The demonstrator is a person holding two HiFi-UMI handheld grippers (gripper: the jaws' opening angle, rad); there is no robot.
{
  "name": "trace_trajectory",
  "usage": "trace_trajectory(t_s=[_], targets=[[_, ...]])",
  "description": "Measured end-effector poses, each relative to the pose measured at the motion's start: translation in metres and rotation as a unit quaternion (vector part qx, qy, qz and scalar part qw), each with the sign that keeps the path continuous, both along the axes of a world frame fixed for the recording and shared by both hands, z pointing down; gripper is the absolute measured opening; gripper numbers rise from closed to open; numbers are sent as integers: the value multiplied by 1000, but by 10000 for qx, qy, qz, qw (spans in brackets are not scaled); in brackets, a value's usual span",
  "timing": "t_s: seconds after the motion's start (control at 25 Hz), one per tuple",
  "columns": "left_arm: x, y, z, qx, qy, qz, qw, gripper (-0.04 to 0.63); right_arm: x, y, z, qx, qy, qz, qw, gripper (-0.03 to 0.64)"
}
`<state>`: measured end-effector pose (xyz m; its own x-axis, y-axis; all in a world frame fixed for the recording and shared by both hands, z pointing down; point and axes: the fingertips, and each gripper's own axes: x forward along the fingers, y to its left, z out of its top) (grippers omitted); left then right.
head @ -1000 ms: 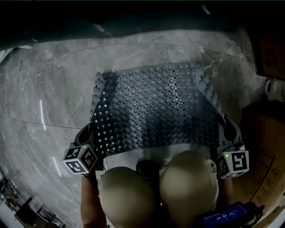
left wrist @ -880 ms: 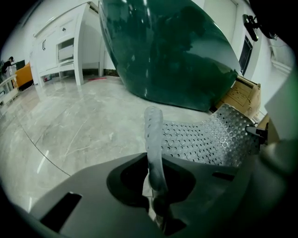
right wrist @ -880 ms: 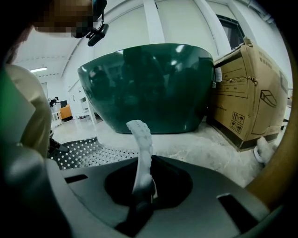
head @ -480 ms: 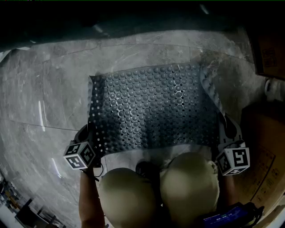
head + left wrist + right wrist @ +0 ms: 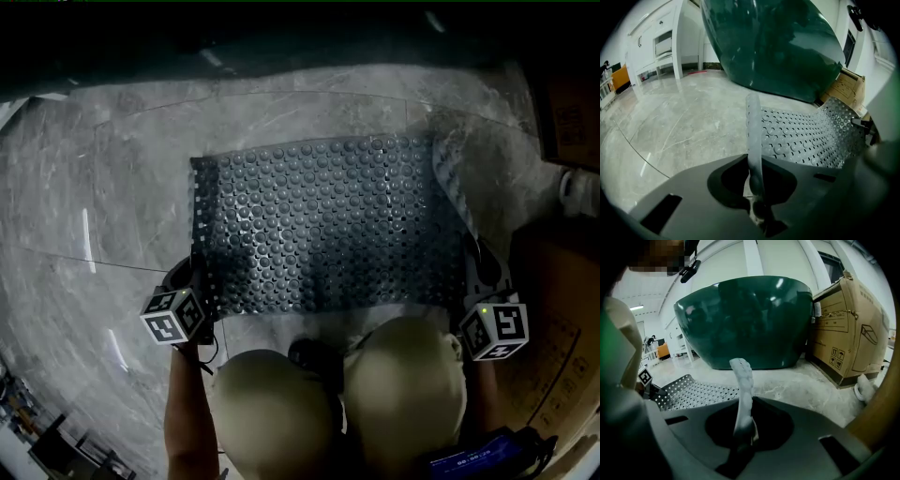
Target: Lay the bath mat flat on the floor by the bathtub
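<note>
The grey bath mat, studded with round bumps and holes, lies spread over the marble floor in front of the dark green bathtub. Its side edges still curl upward. My left gripper is shut on the mat's near left edge, which stands on end between the jaws. My right gripper is shut on the near right edge, also pinched upright. Both grippers are low, close to the floor. The person's knees hide the mat's near edge.
The bathtub stands just beyond the mat. Cardboard boxes sit to the right of it, with another box by my right gripper. White cabinets stand far off to the left.
Both grippers have sunk toward the floor with the mat. The mat has flattened out, its left edge curl lying lower and its far edge reaching closer to the tub.
</note>
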<state>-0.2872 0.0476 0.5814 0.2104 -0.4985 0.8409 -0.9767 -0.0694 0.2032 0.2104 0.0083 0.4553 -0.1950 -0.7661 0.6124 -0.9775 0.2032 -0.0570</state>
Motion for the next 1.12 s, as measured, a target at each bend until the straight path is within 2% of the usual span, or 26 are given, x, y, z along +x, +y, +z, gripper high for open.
trace_trajectory(t_s=[0.44,0.88,1.12], targets=[[-6,2,23,-164,13,67,9998,41,1,-3,7,-99,43,-33,9999,31],[-8,0,34,-81,427,-44,9990,42,-4,-6,5,-86,150,-117,9998,31],[-28,-1,1,301,340,-317,9985,139,-2,-4,8,-149,145,-150,9997,31]])
